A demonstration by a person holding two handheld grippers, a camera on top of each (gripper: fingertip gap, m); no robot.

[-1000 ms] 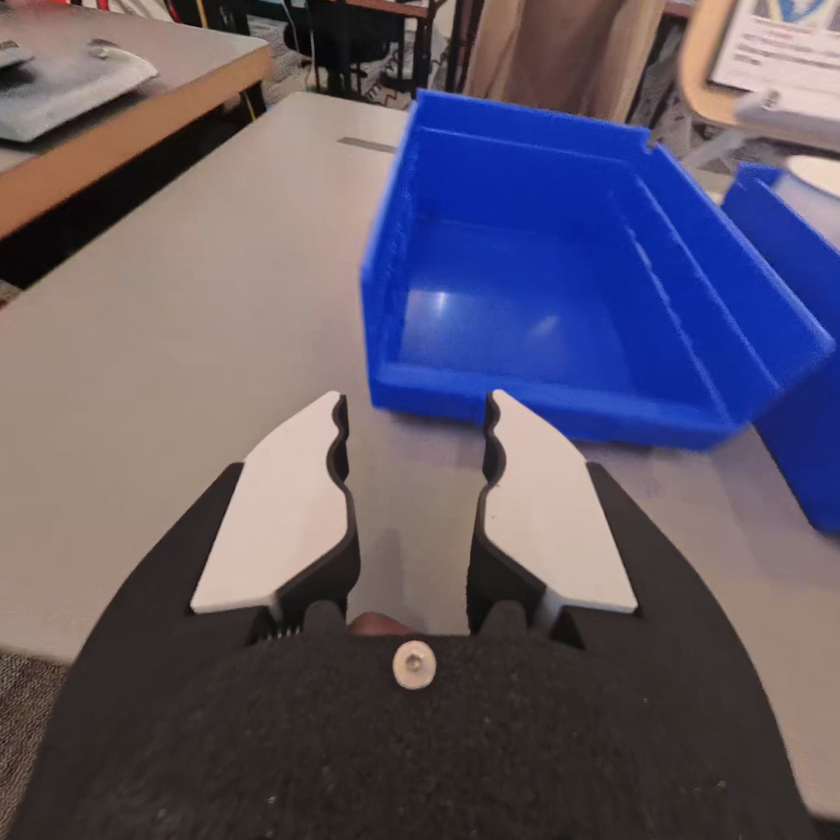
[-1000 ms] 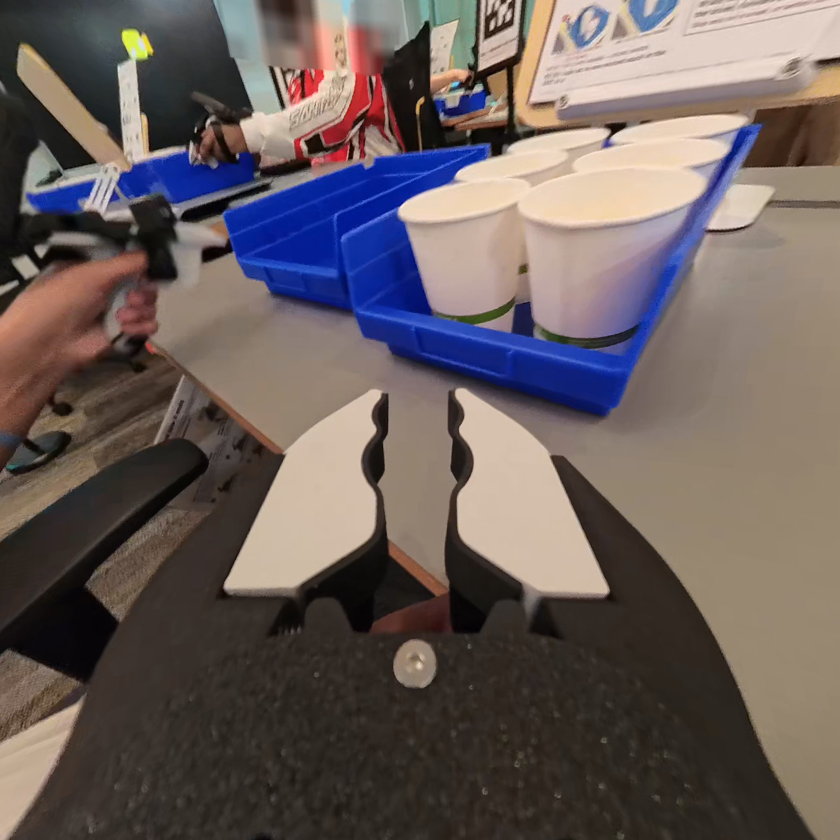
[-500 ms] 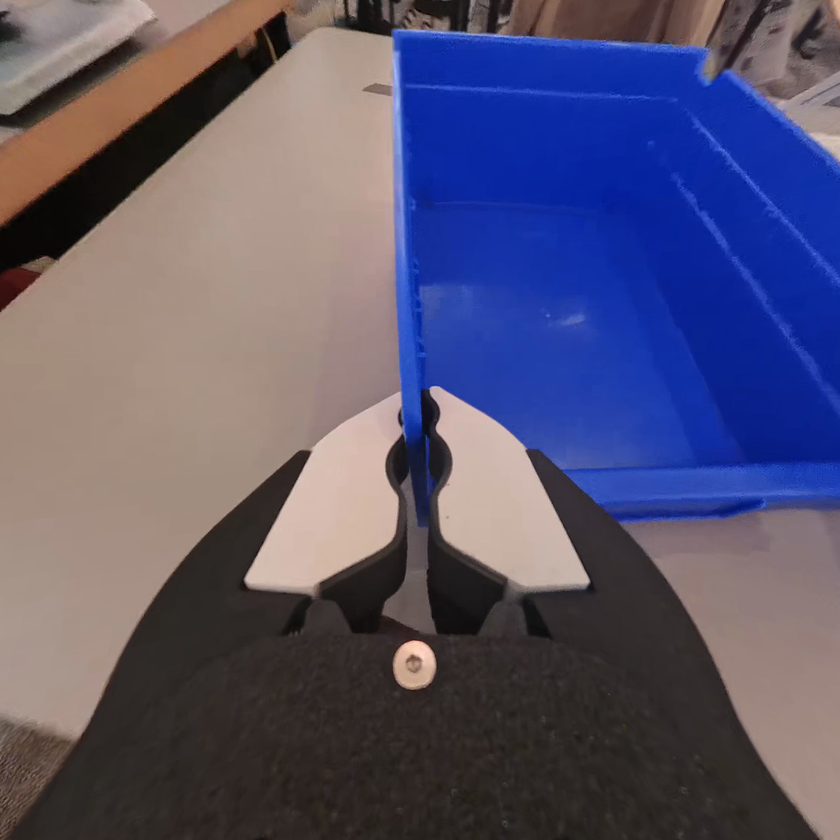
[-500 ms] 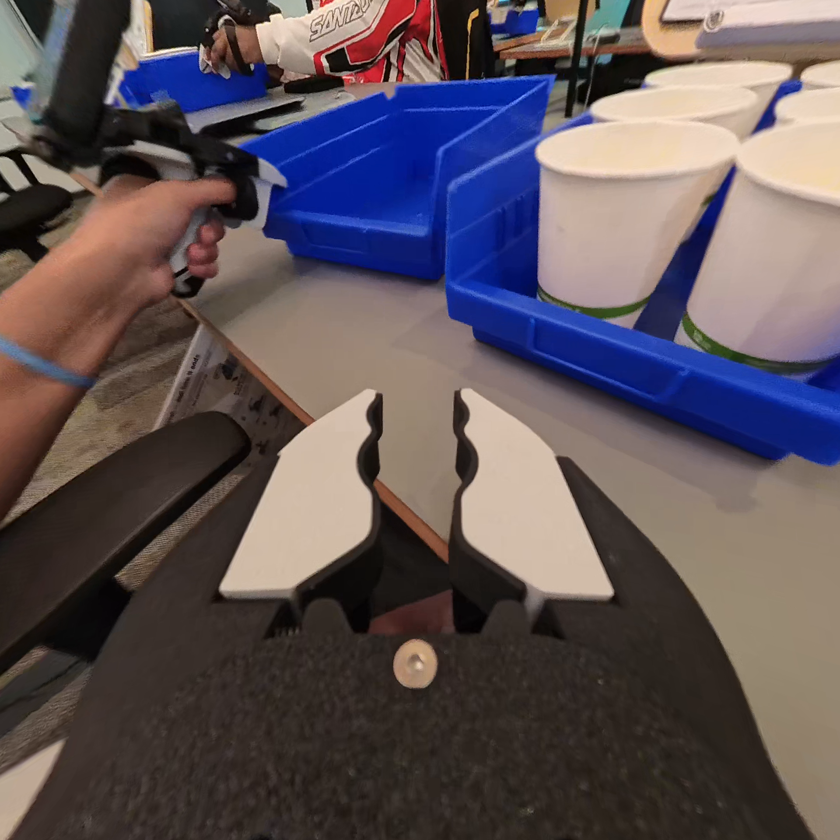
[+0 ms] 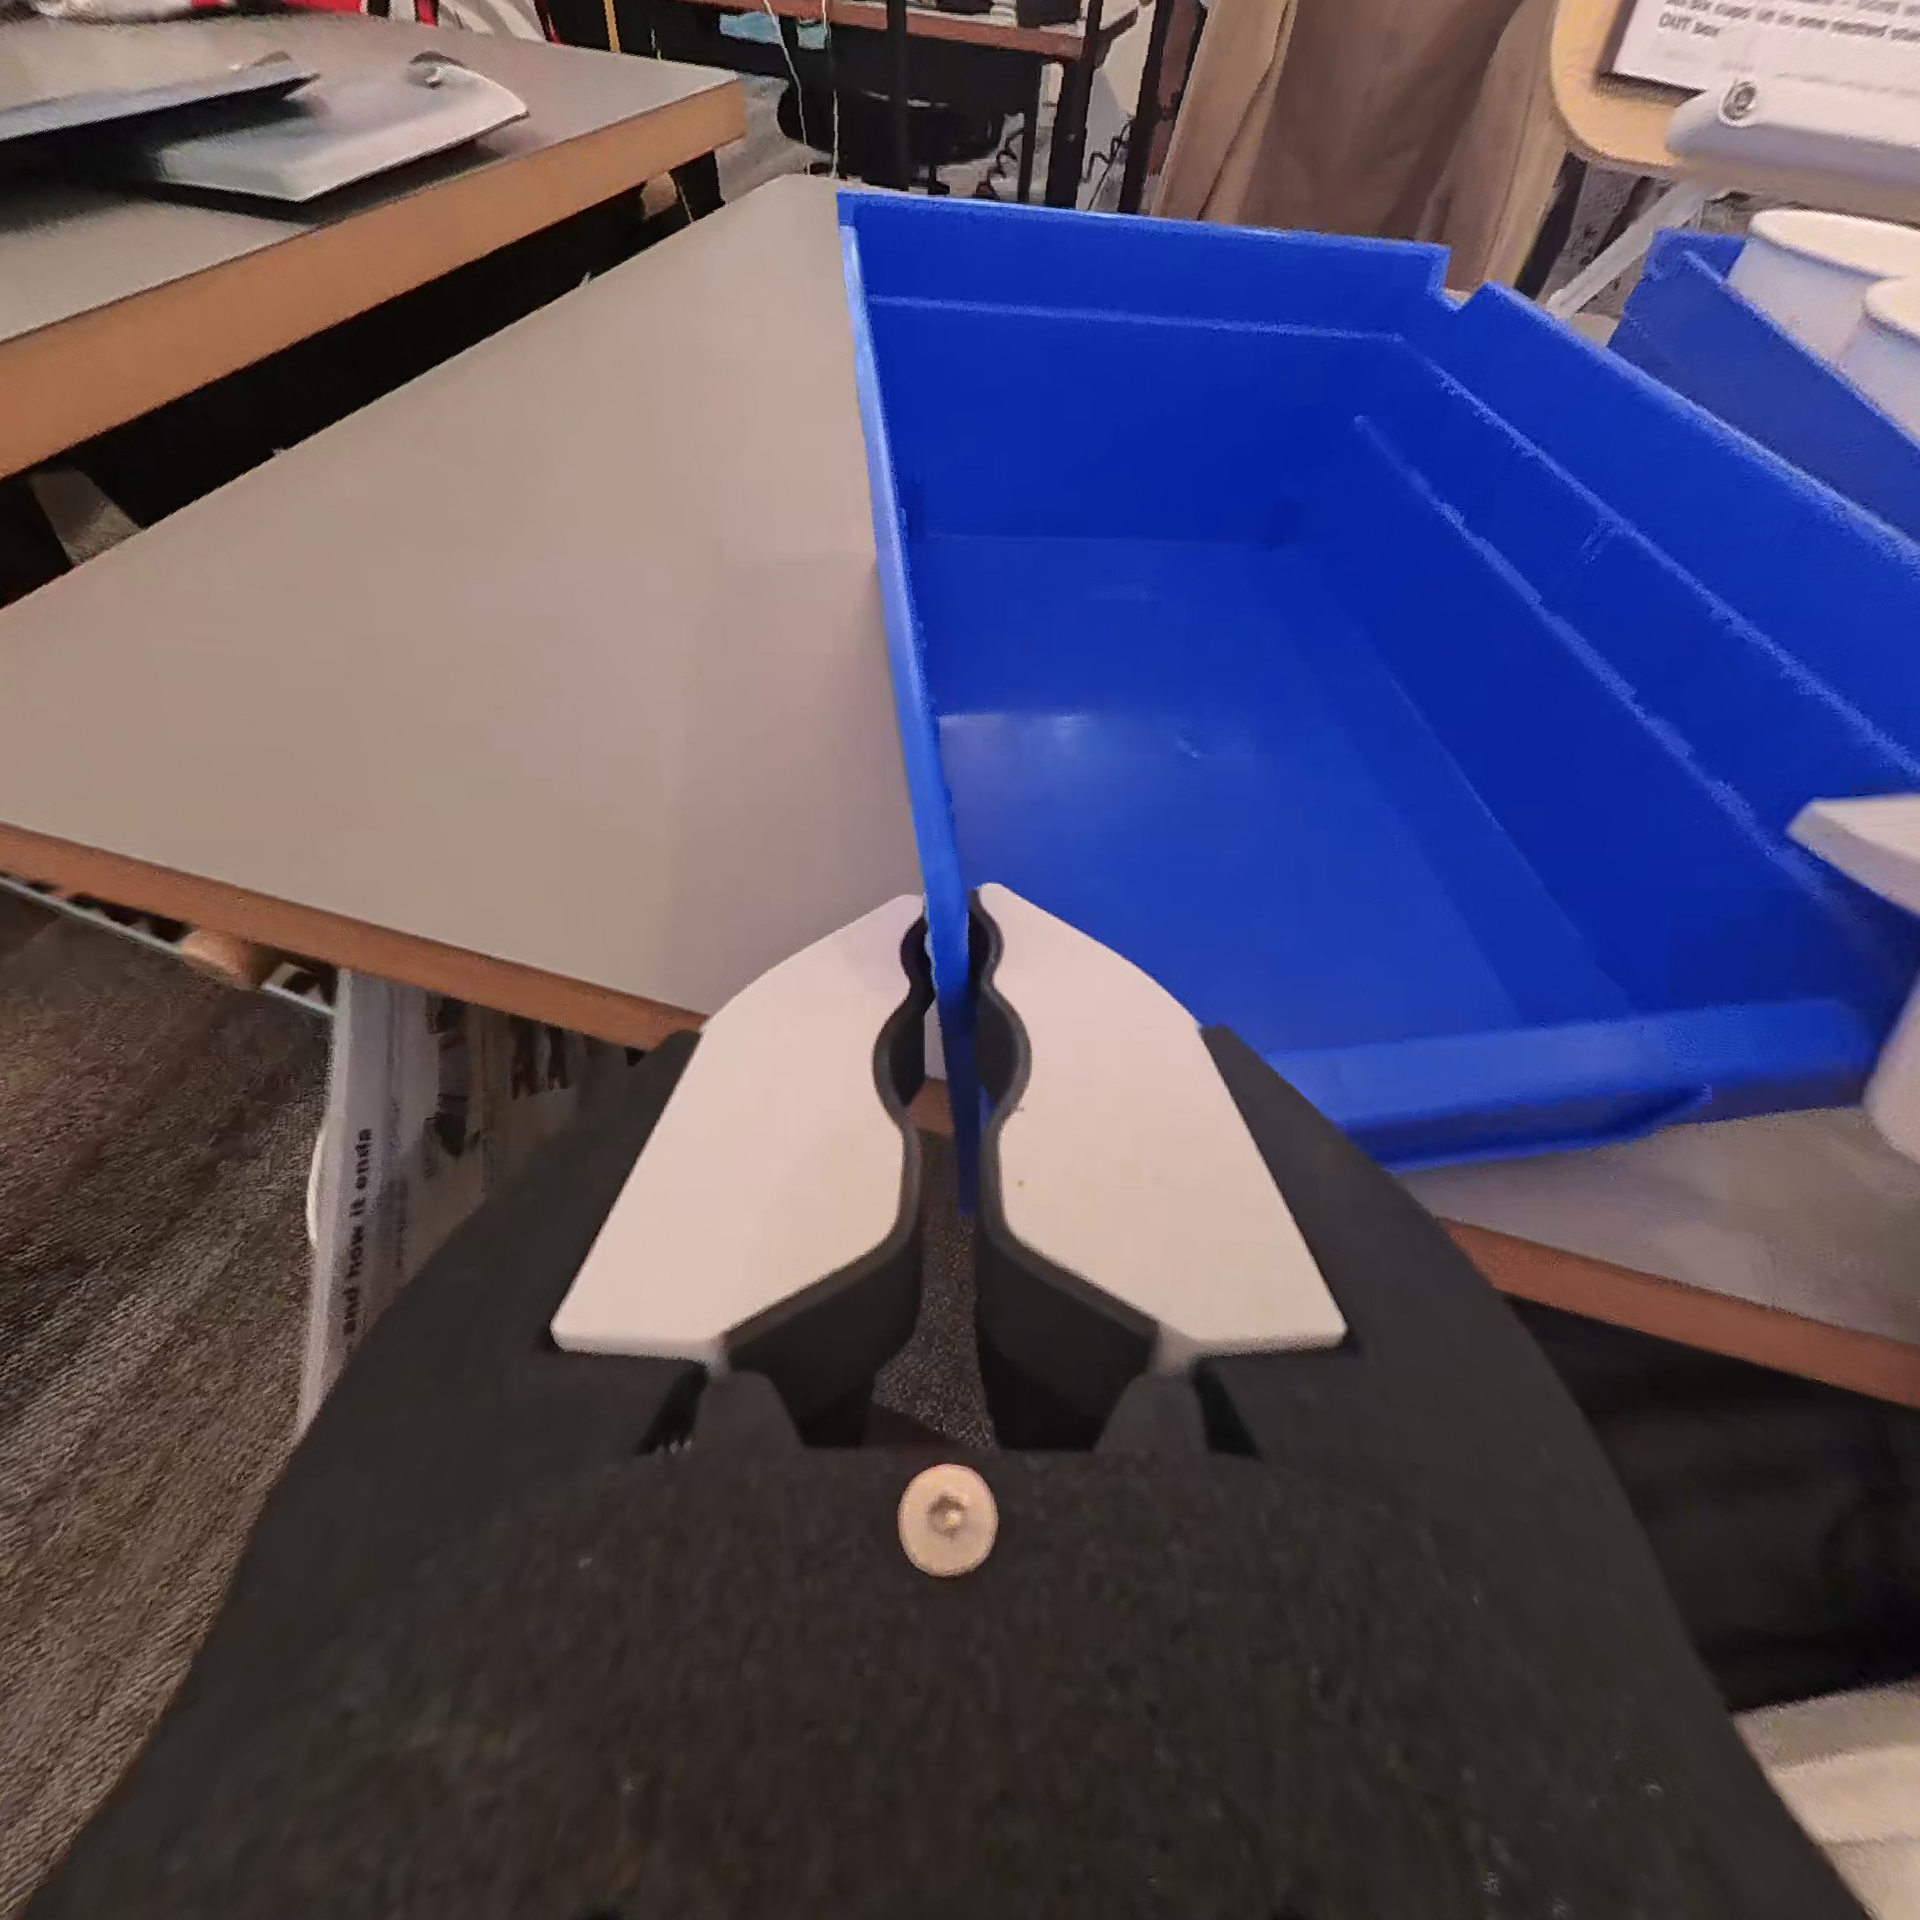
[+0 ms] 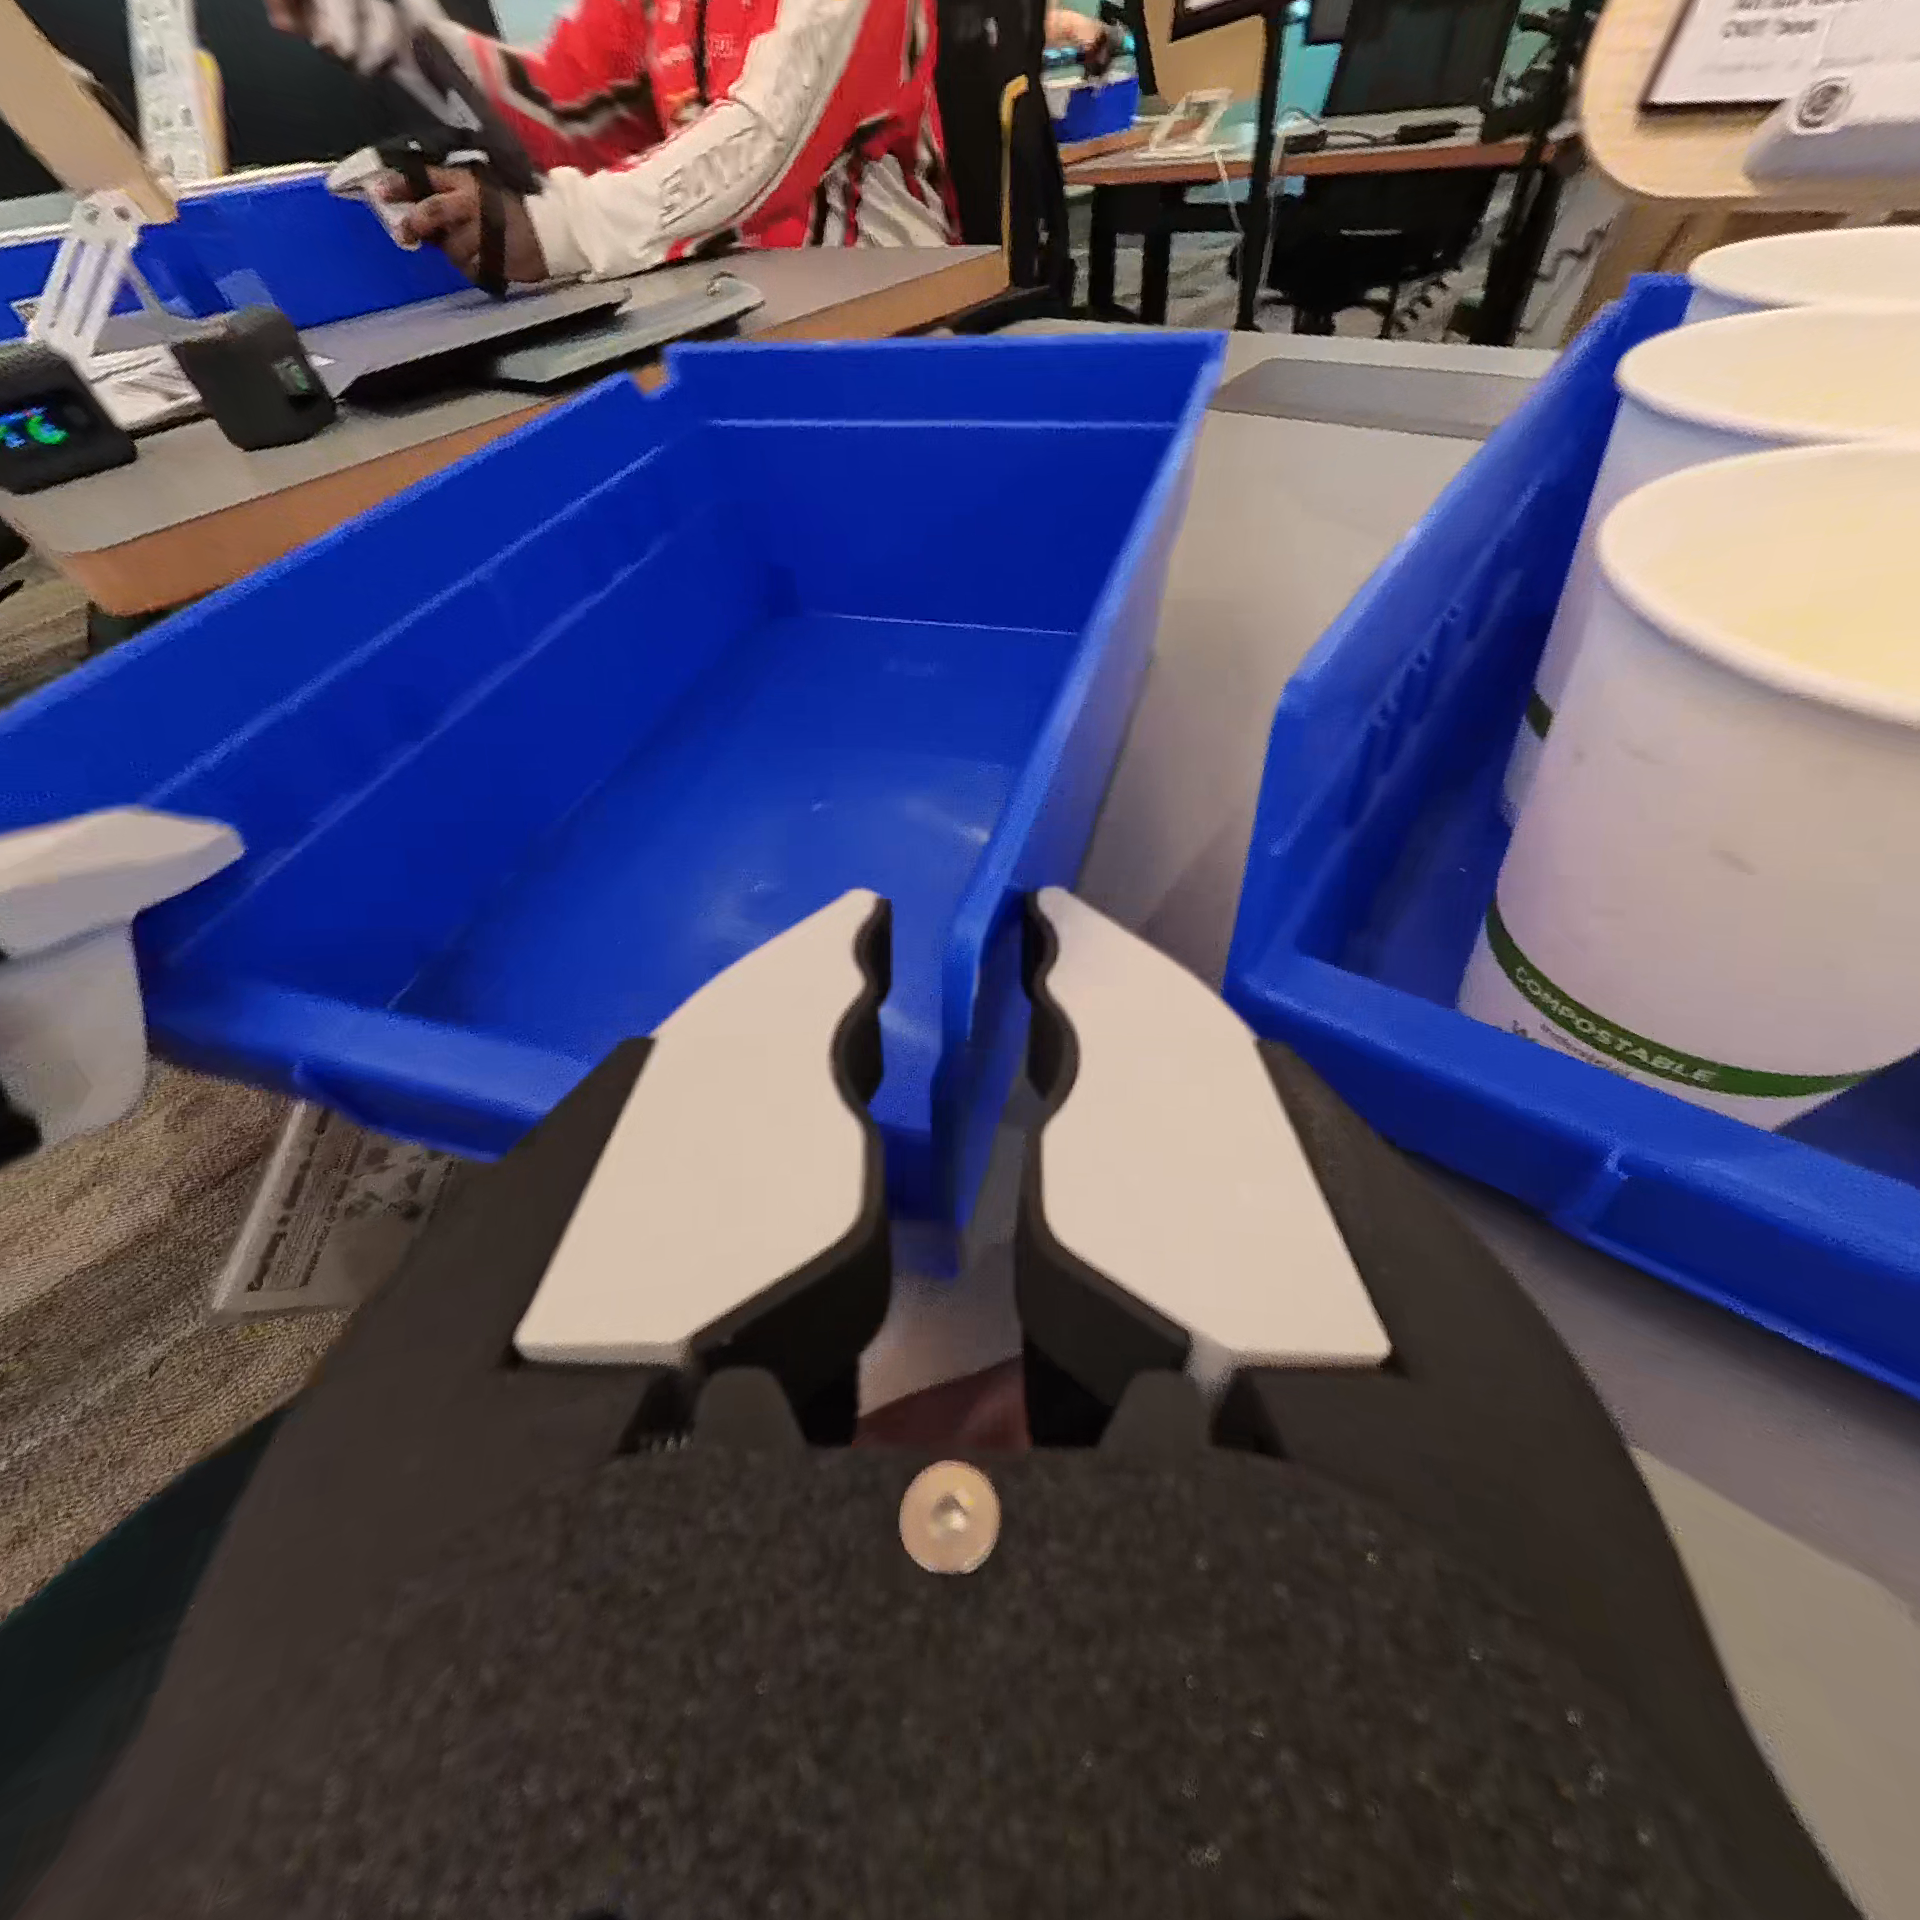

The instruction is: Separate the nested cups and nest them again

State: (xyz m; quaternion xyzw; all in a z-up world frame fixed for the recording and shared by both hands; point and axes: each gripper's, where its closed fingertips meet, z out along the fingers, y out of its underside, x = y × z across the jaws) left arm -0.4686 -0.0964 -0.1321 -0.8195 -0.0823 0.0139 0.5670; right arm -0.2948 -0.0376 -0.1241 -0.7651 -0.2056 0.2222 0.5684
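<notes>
An empty blue bin (image 5: 1247, 779) sits at the front edge of the grey table (image 5: 468, 623), its near end past the edge. My left gripper (image 5: 951, 904) is shut on the bin's left wall. My right gripper (image 6: 956, 914) is open and straddles the right wall of the same bin (image 6: 727, 779), with a gap on the left side of the wall. Each gripper shows at the edge of the other's view, the right gripper (image 5: 1860, 831) and the left gripper (image 6: 94, 862). Several white paper cups (image 6: 1714, 831) with green bands stand in a second blue bin (image 6: 1382, 790) to the right.
The second bin (image 5: 1704, 312) and cups (image 5: 1808, 270) show at the far right of the left wrist view. A neighbouring table (image 5: 312, 208) stands to the left across a gap. A person in a red and white jacket (image 6: 727, 135) works there. A printed box (image 5: 384, 1195) lies under the table.
My left gripper closed on the bin's left wall and the bin came towards the table's front edge. My right gripper swung left from the cup bin to the empty bin's right wall.
</notes>
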